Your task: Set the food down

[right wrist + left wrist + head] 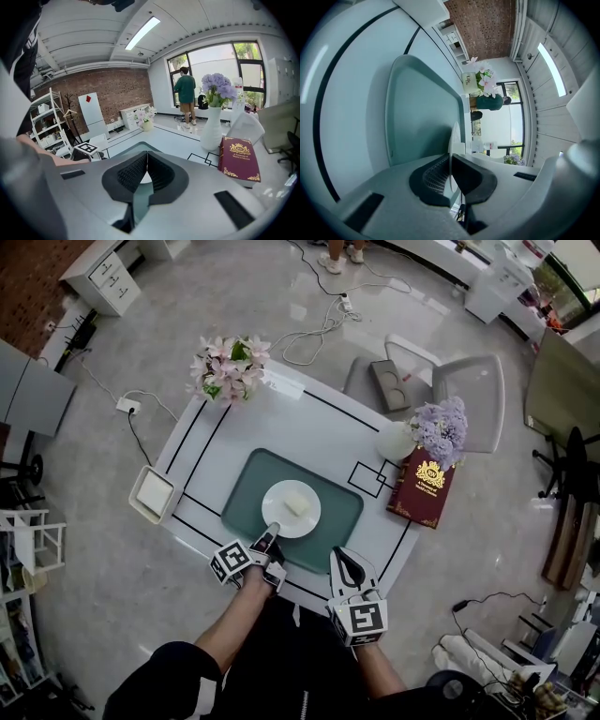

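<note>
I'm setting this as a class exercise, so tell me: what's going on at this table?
A person works with a gripper in each hand. The left gripper is clamped on the near rim of a white plate carrying a pale block of food. The plate appears to rest on the teal placemat on the white table. The right gripper is shut and empty, over the mat's near edge.

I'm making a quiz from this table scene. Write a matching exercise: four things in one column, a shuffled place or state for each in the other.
1 plate
2 red book
3 pink flowers
4 right gripper

A table's far left corner
B shut, empty
C on teal mat, rim clamped by left gripper
D beside the white vase

Pairs: 1-C, 2-D, 3-A, 4-B
</note>
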The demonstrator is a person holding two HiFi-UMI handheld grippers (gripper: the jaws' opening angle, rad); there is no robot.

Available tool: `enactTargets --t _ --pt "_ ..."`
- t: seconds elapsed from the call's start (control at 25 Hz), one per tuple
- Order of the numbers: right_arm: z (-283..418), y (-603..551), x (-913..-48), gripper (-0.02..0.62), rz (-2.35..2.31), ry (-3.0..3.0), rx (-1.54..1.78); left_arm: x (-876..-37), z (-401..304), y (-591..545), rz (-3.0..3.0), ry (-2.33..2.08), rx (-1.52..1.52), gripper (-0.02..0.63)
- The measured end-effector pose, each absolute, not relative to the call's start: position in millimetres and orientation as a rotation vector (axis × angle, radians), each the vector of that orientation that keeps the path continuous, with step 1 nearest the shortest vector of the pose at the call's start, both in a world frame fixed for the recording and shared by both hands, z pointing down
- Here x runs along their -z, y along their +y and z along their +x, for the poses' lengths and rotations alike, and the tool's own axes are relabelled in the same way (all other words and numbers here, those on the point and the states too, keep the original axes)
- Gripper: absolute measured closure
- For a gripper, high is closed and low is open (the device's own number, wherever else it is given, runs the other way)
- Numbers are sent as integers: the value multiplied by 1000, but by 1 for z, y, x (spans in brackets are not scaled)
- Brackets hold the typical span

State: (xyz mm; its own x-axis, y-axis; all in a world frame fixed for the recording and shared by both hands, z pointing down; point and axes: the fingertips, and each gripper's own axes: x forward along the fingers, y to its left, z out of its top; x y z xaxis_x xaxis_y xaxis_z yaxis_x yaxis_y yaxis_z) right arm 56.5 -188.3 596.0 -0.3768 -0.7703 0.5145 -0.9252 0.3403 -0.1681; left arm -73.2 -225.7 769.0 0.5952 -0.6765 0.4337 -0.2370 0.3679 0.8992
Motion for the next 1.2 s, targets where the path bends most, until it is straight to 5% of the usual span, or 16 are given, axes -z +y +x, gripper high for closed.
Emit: enactTargets --t 0.52,0.96,1.2 --pt "56 -187 -589 586 1524 -2282 -632 -769 -66 -233 1236 -917 252 590" --pt "55 -176 -576 586 1543 -2293 -621 -757 -52 -230 1364 -919 126 353" --pt "60 -164 -566 586 1565 -2293 -650 -763 -46 -224 1480 -980 -154 333"
